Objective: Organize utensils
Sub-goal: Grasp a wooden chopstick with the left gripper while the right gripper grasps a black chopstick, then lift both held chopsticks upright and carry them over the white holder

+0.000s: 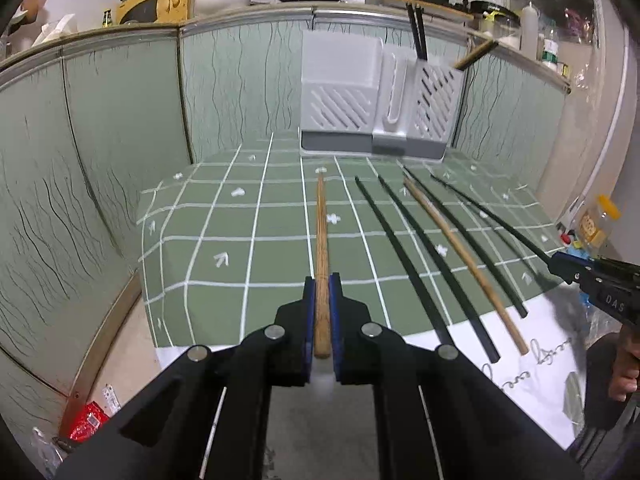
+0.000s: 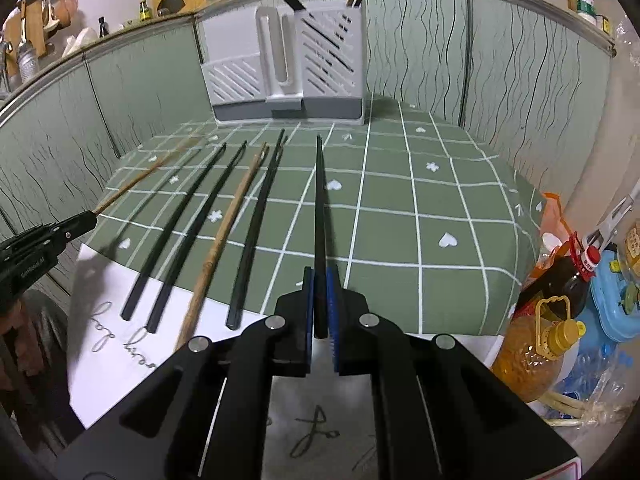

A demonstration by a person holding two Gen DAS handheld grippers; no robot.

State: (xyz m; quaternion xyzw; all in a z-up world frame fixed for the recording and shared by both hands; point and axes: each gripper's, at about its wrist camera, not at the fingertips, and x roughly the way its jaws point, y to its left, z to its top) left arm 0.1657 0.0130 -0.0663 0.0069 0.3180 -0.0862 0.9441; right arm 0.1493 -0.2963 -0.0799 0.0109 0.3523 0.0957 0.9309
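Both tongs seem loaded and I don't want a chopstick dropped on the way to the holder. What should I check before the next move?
1. Left tongs shut on wooden chopstick: ok.
2. Right tongs shut on black chopstick: ok.
3. Held near the thick ends, tips forward: ok.
4. Utensil holder upright, its right compartment already holding chopsticks: ok.
5. Room left in that compartment: cannot tell.
6. Four chopsticks remain on the tablecloth: not ok.

Six black chopsticks (image 2: pixel 176 234) (three wooden chopsticks (image 1: pixel 322 240)).
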